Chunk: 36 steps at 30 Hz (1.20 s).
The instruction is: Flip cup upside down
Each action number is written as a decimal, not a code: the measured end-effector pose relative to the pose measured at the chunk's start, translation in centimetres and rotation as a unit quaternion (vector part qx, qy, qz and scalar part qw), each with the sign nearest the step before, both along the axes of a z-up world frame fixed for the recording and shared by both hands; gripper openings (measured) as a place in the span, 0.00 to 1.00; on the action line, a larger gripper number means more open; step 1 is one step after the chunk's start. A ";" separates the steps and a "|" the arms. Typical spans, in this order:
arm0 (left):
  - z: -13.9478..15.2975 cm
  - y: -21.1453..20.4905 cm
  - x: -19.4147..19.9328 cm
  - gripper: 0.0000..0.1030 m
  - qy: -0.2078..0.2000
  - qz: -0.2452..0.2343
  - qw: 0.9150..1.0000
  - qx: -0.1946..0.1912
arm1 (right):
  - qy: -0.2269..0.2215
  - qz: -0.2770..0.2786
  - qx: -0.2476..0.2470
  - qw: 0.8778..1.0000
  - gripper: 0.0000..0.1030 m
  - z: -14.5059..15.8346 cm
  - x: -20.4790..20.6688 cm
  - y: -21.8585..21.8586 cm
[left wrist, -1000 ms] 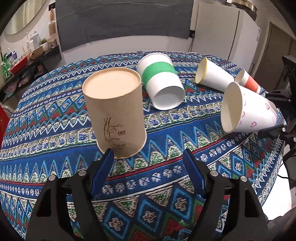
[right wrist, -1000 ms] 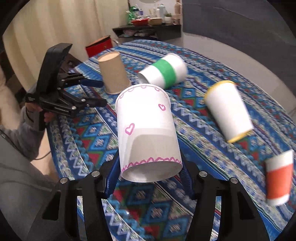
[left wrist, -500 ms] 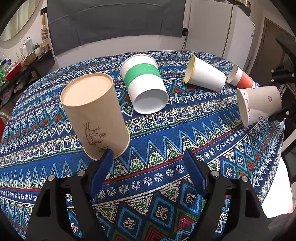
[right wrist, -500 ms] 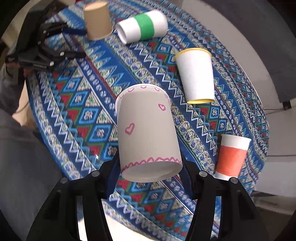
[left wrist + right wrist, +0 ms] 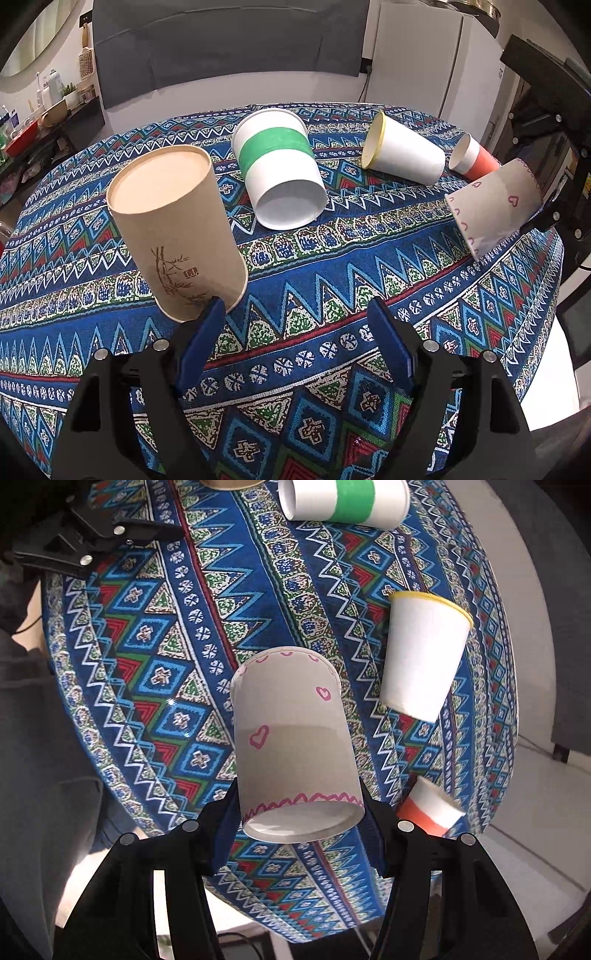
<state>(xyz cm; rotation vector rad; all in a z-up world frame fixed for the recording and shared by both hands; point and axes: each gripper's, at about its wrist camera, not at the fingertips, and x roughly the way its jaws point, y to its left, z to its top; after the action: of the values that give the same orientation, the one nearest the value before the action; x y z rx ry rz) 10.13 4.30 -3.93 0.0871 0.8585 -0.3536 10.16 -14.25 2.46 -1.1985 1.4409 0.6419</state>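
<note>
My right gripper (image 5: 297, 834) is shut on a white paper cup with pink hearts (image 5: 291, 738), gripped near its base, its rim pointing down toward the patterned tablecloth (image 5: 166, 657). In the left wrist view the heart cup (image 5: 495, 206) hangs tilted above the table's right edge, mouth facing down-left. My left gripper (image 5: 295, 343) is open and empty, just in front of a brown paper cup (image 5: 173, 232) that stands upside down on the cloth.
A green-banded white cup (image 5: 280, 173), a yellow-rimmed white cup (image 5: 402, 151) and an orange-and-white cup (image 5: 474, 158) lie on their sides at the back of the round table. The table edge (image 5: 546, 332) drops off to the right. A shelf with clutter (image 5: 40, 122) stands far left.
My right gripper has turned the heart cup further over, from sideways to rim-down, above the table's right edge. The left gripper stayed open by the brown cup.
</note>
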 end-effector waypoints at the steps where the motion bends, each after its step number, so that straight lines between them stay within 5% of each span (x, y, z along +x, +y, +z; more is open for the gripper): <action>1: 0.0 0.0 0.0 0.76 0.000 0.002 1.000 0.001 | 0.003 0.009 -0.003 1.000 0.52 -0.1 0.1 0.5; 7: -0.2 0.3 -0.4 0.76 0.002 0.009 1.000 0.001 | 0.001 0.055 -0.017 0.998 0.53 -0.2 0.2 3.8; 18: 0.4 0.4 -0.9 0.77 0.005 0.018 1.000 -0.004 | -0.002 0.021 0.033 0.999 0.59 2.1 -0.1 2.0; 24: 1.5 -0.5 -2.4 0.79 -0.008 0.024 1.000 -0.004 | -0.037 0.021 0.073 0.996 0.81 4.7 -2.2 0.2; 29: 3.2 -0.9 -3.9 0.85 -0.026 0.033 0.999 -0.020 | -0.088 0.018 0.154 0.984 0.84 7.3 -5.1 -1.2; 36: 5.6 -2.1 -6.5 0.89 -0.057 0.046 0.997 -0.028 | -0.184 -0.034 0.251 0.950 0.86 8.3 -7.5 -4.6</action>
<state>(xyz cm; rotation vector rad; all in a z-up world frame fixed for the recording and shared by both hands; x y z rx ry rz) 3.65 2.20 1.65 0.0150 0.7359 -0.2845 2.63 -18.86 10.72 -0.8072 0.9252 0.6464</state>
